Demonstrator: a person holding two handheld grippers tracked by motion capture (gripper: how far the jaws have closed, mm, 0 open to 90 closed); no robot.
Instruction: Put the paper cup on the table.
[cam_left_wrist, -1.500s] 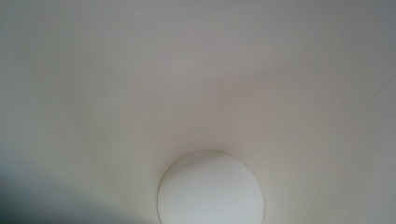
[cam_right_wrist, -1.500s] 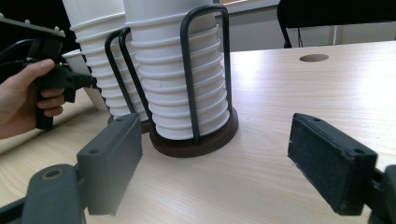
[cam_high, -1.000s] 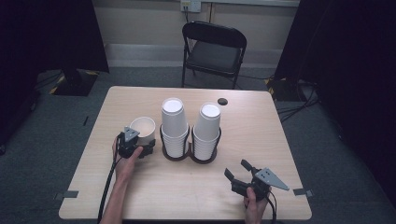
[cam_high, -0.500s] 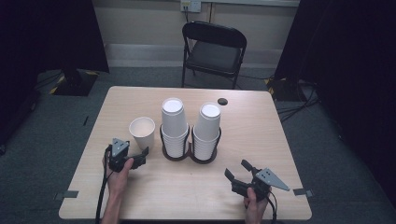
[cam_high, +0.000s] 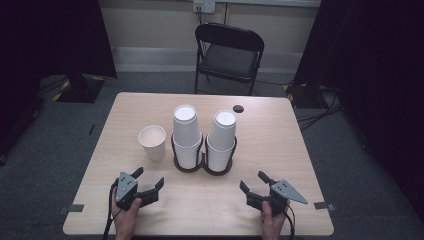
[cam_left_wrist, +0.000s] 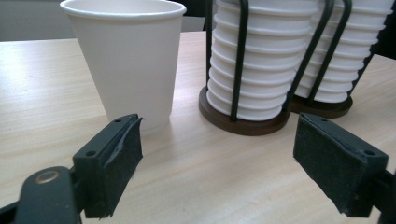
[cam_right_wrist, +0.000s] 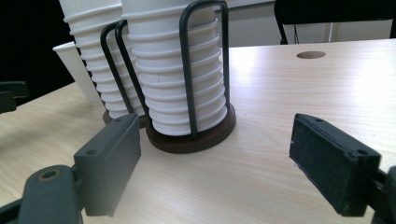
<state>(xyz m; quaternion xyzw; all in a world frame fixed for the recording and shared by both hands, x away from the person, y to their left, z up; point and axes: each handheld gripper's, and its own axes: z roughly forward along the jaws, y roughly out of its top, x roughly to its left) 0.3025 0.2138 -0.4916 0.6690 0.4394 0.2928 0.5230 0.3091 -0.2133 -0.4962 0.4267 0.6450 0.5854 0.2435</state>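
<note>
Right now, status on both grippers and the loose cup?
Left gripper open, empty, short of the cup. Right gripper open, empty, near table edge. Paper cup upright, left of the cup rack. Nothing between left gripper and cup.

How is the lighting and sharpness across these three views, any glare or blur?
High view: the table is evenly lit and the surroundings dark, slightly soft overall. Left gripper view: the paper cup and cup stacks are sharp, with soft shadows at their bases. Right gripper view: bright glare washes out the tabletop at right; the near jaws look slightly soft.
</note>
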